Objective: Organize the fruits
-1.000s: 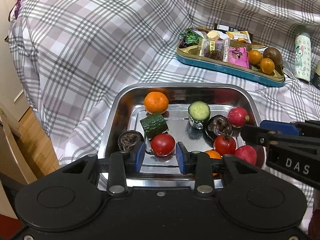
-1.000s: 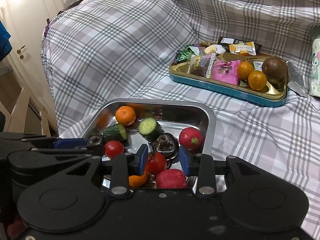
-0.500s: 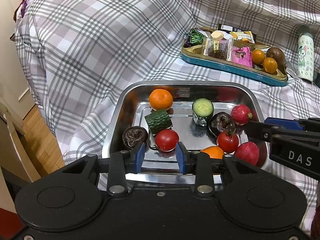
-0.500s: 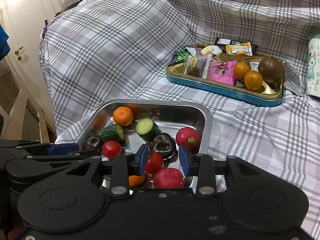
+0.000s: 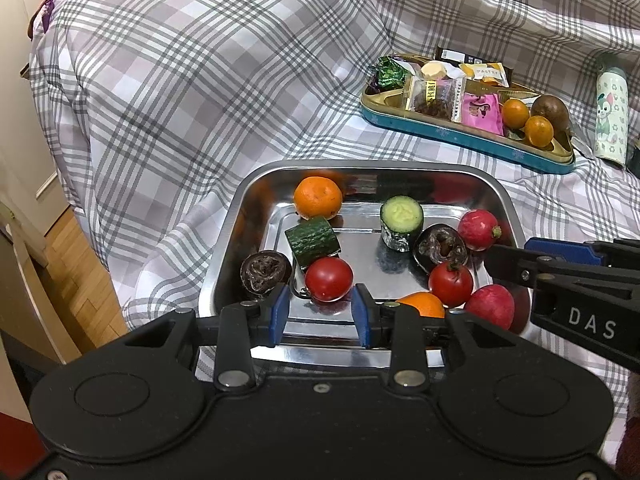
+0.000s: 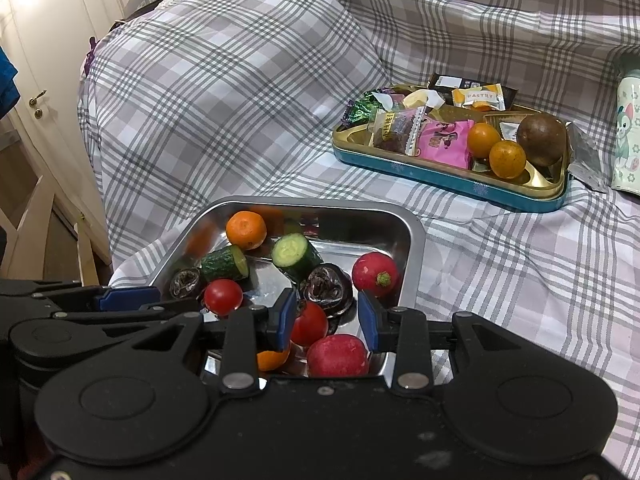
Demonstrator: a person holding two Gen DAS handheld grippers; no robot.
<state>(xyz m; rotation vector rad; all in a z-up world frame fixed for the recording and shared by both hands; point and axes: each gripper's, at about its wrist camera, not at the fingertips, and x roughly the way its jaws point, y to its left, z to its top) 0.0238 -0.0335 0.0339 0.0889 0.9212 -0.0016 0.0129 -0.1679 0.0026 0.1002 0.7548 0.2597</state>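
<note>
A steel tray [image 5: 496, 192] on the plaid bed cover holds a mandarin [image 5: 318, 203], two cucumber pieces [image 5: 313, 240] [image 5: 401, 216], two tomatoes [image 5: 329, 279] [image 5: 451, 283], two radishes [image 5: 478, 229] [image 5: 490, 306], two dark wrinkled fruits [image 5: 265, 272] [image 5: 440, 246] and a half-hidden second mandarin [image 5: 424, 306]. My left gripper [image 5: 320, 312] hovers over the tray's near edge, its jaws narrowly parted and empty, with a tomato just beyond them. My right gripper [image 6: 327, 316] hangs over the near right corner, parted and empty above a tomato [image 6: 308, 324] and a radish [image 6: 338, 354].
A teal and gold tin [image 5: 460, 136] at the back right carries snack packets, two small oranges [image 5: 515, 113] and a brown round fruit [image 5: 552, 110]. A printed bottle [image 5: 610, 114] stands beside it. The bed drops off on the left to a wooden floor [image 5: 80, 264].
</note>
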